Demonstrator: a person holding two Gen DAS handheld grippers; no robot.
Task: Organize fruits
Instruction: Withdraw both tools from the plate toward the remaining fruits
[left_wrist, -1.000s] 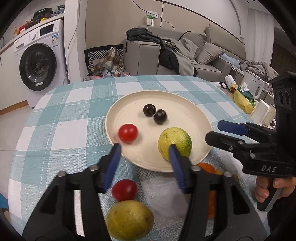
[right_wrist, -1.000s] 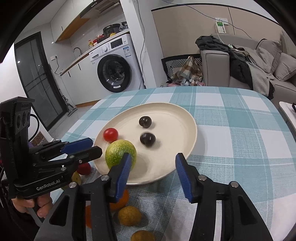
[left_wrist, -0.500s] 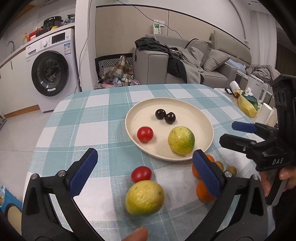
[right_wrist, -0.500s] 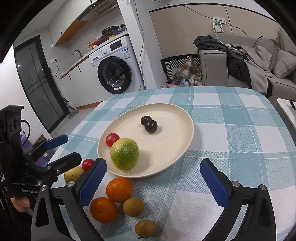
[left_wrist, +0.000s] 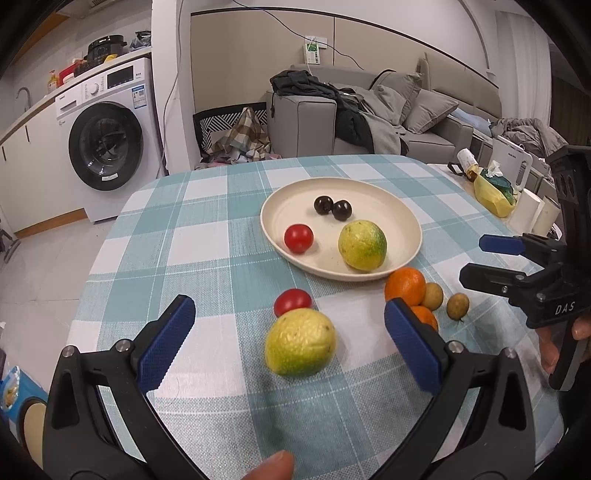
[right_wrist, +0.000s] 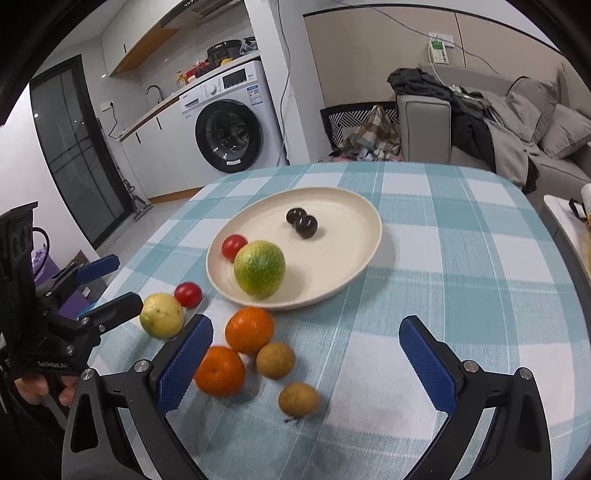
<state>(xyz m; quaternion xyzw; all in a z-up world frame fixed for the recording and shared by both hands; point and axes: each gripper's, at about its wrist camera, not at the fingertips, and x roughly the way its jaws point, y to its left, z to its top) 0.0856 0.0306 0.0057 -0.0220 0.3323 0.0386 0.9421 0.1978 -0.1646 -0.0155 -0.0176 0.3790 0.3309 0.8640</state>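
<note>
A cream plate holds a green-yellow citrus, a red tomato and two dark round fruits. On the checked cloth in front lie a yellow lemon, a second tomato, two oranges and two small brown fruits. My left gripper is open, the lemon lying loose between its fingers. My right gripper is open over the oranges and brown fruits, touching none.
The table's far and left edges drop to a tiled floor. A washing machine and a grey sofa with clothes stand behind. A side table at the right carries a yellow bag and white containers. A fingertip shows at the bottom.
Both grippers went from half-closed to wide open and drew back from the plate toward the table's near edge. The green-yellow citrus now sits free on the plate.
</note>
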